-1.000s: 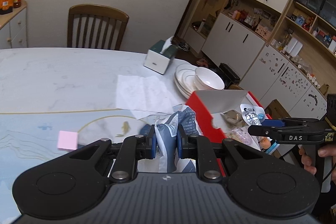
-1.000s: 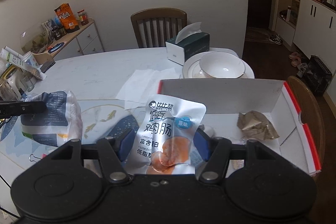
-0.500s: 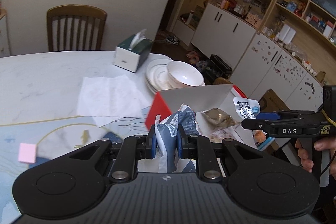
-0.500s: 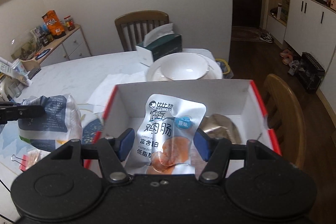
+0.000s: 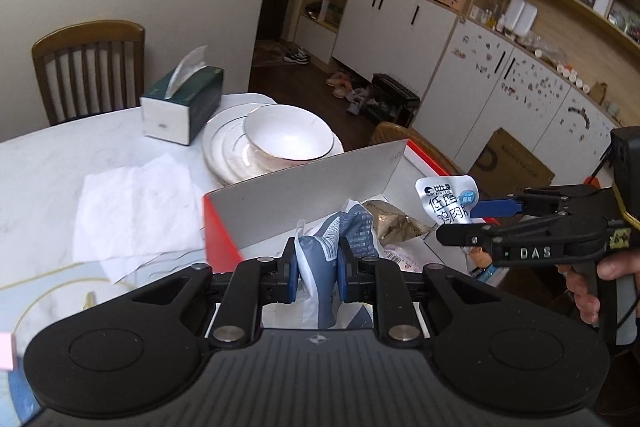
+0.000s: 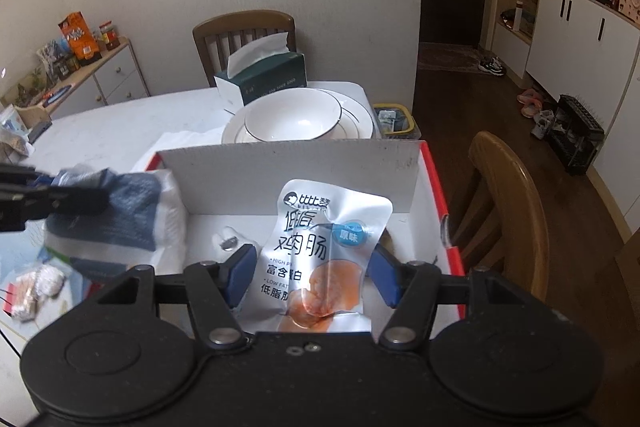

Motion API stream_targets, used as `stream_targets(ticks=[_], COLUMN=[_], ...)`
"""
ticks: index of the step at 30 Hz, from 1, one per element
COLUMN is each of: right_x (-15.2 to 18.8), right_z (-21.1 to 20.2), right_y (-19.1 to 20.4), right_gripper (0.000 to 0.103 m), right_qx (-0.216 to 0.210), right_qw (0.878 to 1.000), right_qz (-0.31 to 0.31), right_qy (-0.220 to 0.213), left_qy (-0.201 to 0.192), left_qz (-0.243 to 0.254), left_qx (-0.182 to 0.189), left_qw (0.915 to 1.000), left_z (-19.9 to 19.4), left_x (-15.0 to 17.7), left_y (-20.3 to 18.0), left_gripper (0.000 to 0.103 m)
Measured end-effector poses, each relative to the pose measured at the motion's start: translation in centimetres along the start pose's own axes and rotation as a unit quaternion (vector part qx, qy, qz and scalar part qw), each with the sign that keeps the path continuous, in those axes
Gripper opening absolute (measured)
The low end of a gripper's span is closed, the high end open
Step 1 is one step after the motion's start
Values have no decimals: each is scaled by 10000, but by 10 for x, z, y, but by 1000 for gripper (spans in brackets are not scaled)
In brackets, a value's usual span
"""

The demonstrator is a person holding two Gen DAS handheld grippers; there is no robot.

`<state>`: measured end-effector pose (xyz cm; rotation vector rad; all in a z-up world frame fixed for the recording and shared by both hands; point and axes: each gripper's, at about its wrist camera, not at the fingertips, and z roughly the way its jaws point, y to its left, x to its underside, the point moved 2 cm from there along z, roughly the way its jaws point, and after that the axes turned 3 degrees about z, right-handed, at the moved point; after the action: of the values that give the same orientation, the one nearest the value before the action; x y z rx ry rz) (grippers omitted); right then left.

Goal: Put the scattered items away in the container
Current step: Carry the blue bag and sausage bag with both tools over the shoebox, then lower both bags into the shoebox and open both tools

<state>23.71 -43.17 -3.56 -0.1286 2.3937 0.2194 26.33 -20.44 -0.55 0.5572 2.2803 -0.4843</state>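
Right hand-held gripper (image 6: 310, 273) grips the sausage pouch (image 6: 320, 251) — upright, long axis vertical — over the box (image 6: 292, 167).

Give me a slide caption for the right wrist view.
Right gripper holds a sausage pouch over the red-edged box.

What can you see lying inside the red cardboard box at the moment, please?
On the red cardboard box floor lies a crumpled brown wrapper and a pale packet; the held pouches hide the rest.
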Motion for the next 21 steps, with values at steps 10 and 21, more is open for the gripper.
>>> stream_targets(ticks=[10,21], right_x=[6,14], right_z=[18,34], right_y=[1,16], right_gripper=[61,61], right_qx=[-54,-172], right_qw=[9993,9970], right_qz=[-277,-609], right_qy=[236,435], left_qy=[303,671], left_qz=[385,410], left_qx=[-262,-439], left_qw=[9985,9959], left_z=[54,95], left_x=[-14,-22], left_y=[-18,-10], left_gripper=[17,17])
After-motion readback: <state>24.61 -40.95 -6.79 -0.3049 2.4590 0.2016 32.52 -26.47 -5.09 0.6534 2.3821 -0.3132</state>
